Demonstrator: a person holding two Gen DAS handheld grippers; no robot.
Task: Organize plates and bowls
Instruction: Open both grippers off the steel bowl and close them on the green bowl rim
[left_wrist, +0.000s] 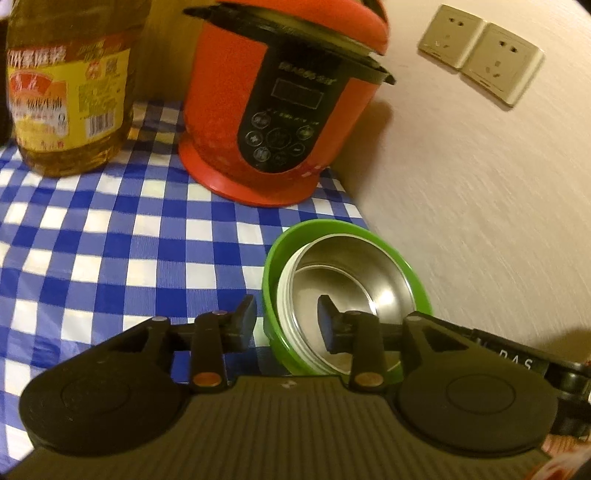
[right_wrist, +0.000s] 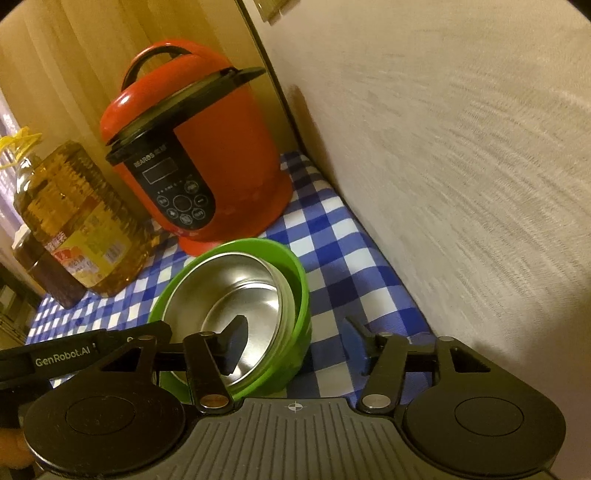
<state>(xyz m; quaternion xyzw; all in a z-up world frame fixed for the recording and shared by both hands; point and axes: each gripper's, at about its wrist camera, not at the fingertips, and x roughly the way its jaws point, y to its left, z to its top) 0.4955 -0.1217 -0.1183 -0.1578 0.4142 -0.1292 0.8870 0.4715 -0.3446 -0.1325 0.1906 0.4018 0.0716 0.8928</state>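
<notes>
A: What is standing on the table, from the biggest thing down?

B: One checked cloth, blue and white, is covering it. At the back one red cooker is standing, with a black panel facing us. One oil bottle is standing left of it. In the right wrist view one dark jar is showing just beside the bottle. On the wall two sockets are sitting side by side.

A: And the bowls?

B: I am counting two. One green bowl is sitting near the wall, in front of the cooker, and one steel bowl is lying inside it, a little tilted.

A: How are the grippers standing?

B: Two grippers are working here. The left gripper is standing partly open. Its jaws are straddling the left rim of both bowls: one finger is outside the green bowl, the other is inside the steel one. The pads are not pressing on the rim. The right gripper is standing wider open and is straddling the right rim, one finger inside the steel bowl and one over the cloth. It is also gripping nothing.
</notes>
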